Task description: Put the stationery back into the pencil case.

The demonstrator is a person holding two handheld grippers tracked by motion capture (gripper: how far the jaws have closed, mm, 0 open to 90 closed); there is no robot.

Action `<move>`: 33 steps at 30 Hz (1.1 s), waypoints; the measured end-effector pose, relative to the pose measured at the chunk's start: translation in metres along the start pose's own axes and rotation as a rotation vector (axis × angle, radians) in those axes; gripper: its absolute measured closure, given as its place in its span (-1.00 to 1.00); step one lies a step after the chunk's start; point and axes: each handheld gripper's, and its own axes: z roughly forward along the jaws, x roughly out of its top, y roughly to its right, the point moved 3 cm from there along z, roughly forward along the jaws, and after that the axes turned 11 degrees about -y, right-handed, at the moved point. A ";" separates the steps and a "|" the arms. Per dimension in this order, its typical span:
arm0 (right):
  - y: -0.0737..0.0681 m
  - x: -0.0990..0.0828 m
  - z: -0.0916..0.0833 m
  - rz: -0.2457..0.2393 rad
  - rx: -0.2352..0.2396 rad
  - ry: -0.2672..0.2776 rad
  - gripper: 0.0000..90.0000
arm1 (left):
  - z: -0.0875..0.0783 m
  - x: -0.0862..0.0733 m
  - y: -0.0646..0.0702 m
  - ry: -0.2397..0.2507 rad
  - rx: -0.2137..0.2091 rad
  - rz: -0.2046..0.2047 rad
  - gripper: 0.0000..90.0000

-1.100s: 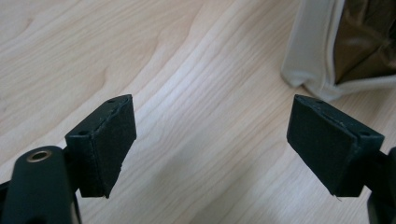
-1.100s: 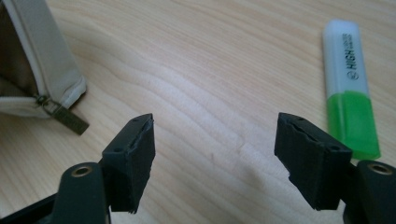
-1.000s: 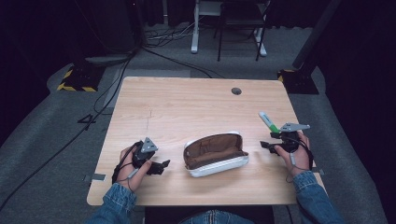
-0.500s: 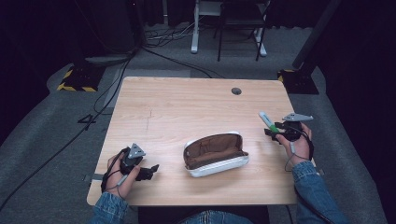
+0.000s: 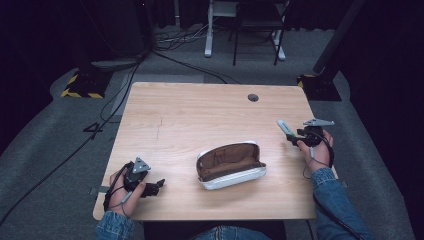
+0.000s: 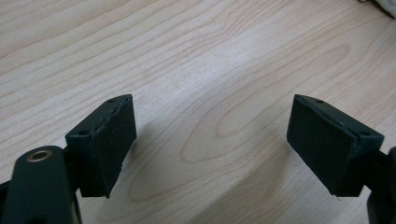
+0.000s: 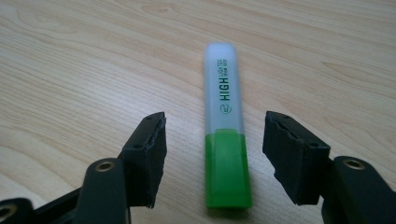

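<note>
- Right tool [image 7: 212, 140] sitting with jaws apart, straddling green highlighter [image 7: 225, 126] without touching; lying flat on bench [image 5: 200, 115] near right edge.
- Left tool [image 6: 210, 140] gaping wide over bare wood, near-left corner.
- Resting open between both: pouch [image 5: 230, 165], brown lining showing.
</note>
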 end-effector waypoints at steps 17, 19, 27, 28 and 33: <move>0.004 -0.002 0.012 -0.007 0.006 -0.053 0.48 | 0.004 -0.005 -0.002 0.039 0.001 0.011 -0.68; 0.004 -0.002 0.011 -0.007 0.006 -0.053 0.49 | 0.004 -0.005 -0.002 0.040 0.001 0.011 -0.68; 0.005 -0.003 0.008 0.002 0.007 -0.050 0.49 | 0.004 -0.005 -0.002 0.039 0.002 0.011 -0.68; 0.005 -0.002 0.007 0.003 0.010 -0.044 0.49 | 0.004 -0.005 -0.002 0.040 0.001 0.011 -0.68; 0.004 -0.001 0.000 0.006 0.021 -0.030 0.49 | 0.004 -0.005 -0.002 0.039 0.002 0.011 -0.68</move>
